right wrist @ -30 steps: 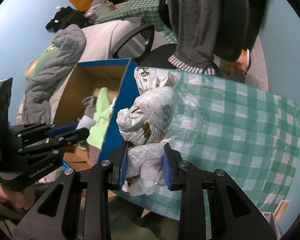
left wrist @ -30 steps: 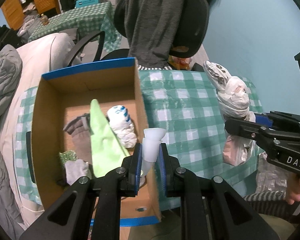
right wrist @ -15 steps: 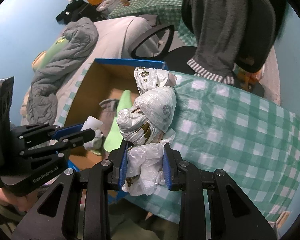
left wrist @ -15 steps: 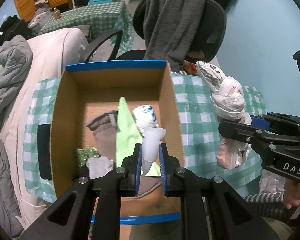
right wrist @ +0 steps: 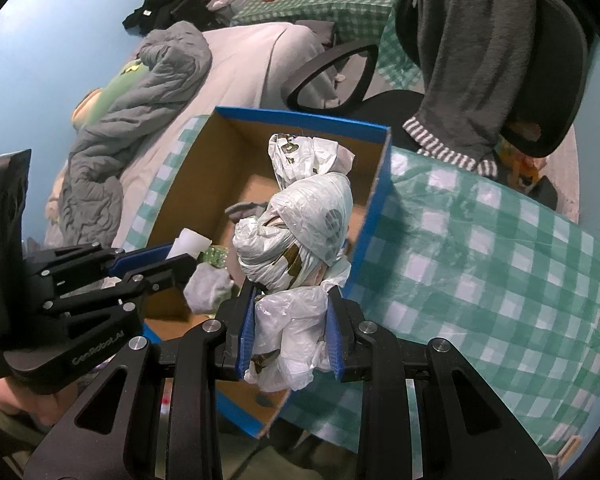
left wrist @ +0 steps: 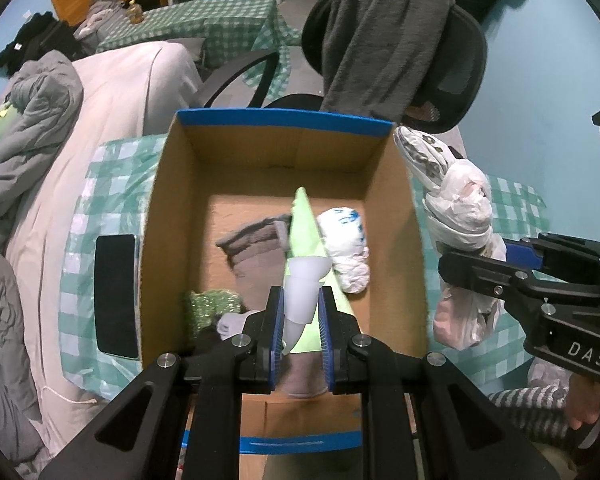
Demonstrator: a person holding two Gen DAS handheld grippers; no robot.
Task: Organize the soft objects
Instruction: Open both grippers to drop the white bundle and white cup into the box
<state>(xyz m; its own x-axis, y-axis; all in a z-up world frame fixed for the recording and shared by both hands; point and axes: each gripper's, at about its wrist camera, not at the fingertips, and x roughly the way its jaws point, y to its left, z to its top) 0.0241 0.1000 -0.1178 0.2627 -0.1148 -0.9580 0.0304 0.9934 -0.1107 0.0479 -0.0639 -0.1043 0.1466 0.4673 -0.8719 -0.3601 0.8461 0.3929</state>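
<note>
We hold both loads above the box point(left wrist: 284, 152) so each drops in: the left gripper point(left wrist: 299, 334) pinches what looks like a white bag point(left wrist: 304, 286), the right gripper point(right wrist: 291, 338) clamps 1 knotted bundle point(right wrist: 300, 224).

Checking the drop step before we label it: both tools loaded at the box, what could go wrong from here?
1. The right tool pinches only the loose lower end of the bag bundle; the bulky knotted top could flop or slip free.
2. In the left wrist view the bundle hangs outside the box's right wall, so an early release may drop it onto the tablecloth.
3. The left tool holds a white piece over an already filling box; both tools are close and could collide.
</note>
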